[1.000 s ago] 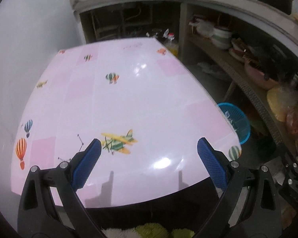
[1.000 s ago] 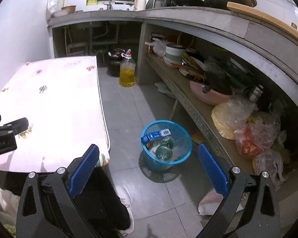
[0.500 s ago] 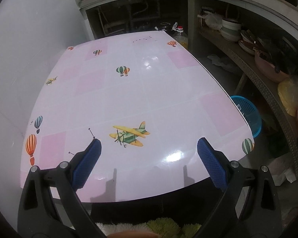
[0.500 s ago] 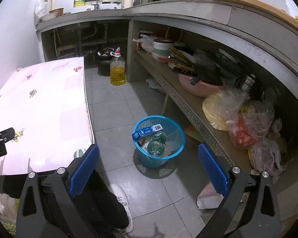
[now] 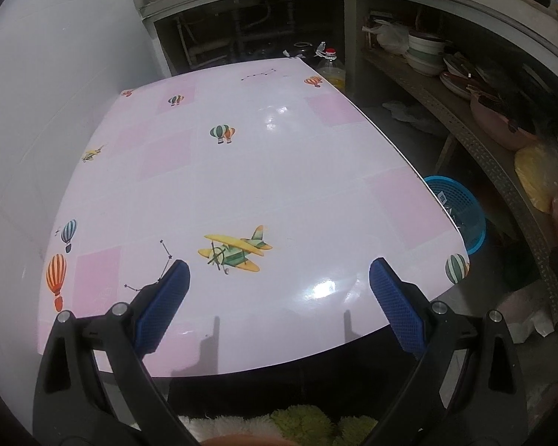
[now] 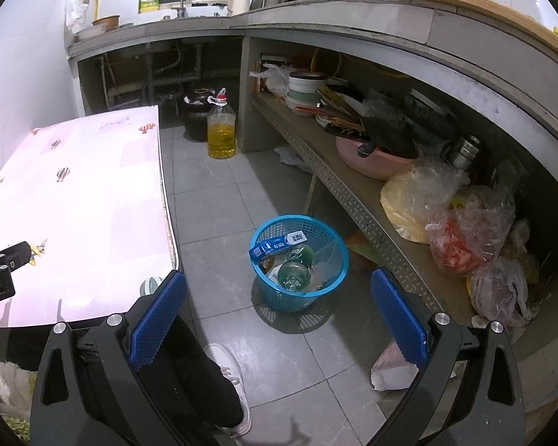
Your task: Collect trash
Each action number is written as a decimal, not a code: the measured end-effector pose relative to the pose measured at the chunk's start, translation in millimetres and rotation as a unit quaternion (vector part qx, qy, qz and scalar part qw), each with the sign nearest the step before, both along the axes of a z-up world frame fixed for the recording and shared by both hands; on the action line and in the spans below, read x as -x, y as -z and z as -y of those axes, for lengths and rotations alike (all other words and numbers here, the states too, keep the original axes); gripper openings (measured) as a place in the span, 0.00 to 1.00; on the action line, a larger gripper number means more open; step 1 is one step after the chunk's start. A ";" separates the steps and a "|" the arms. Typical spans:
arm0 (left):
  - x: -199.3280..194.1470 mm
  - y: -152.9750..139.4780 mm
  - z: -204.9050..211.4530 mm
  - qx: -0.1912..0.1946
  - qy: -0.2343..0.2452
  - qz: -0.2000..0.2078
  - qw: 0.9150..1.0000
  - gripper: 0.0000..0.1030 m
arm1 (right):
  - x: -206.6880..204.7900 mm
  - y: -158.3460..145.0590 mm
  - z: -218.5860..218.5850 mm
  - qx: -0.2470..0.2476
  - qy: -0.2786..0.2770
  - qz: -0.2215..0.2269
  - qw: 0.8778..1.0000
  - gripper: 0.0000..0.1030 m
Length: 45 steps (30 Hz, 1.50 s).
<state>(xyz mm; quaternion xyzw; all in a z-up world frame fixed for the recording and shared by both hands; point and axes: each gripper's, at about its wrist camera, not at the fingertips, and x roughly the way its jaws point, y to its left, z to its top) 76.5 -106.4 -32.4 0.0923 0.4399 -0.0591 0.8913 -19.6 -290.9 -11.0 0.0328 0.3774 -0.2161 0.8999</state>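
We hold our left gripper wide and empty above the bare pink table; our right gripper is wide too, with the blue trash basket, already holding trash, just ahead between its fingers.

The bench wears a glossy pink printed covering, smooth enough to throw back lamp glare. The basket is blue plastic mesh; inside lie a blue paper carton and a clear plastic cup. Each tool has matt black plastic arms, blue pads with a fine knurled texture, and bright metal rivets. The floor is grey tile with a dull sheen. The shelf has a perforated metal edge. Crinkled clear plastic bags rest there.
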 end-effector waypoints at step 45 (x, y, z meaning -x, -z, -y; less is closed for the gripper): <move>-3.4 3.7 4.4 0.005 0.013 -0.010 1.000 0.91 | -2.8 -1.3 3.5 -0.004 0.006 0.001 1.000 0.94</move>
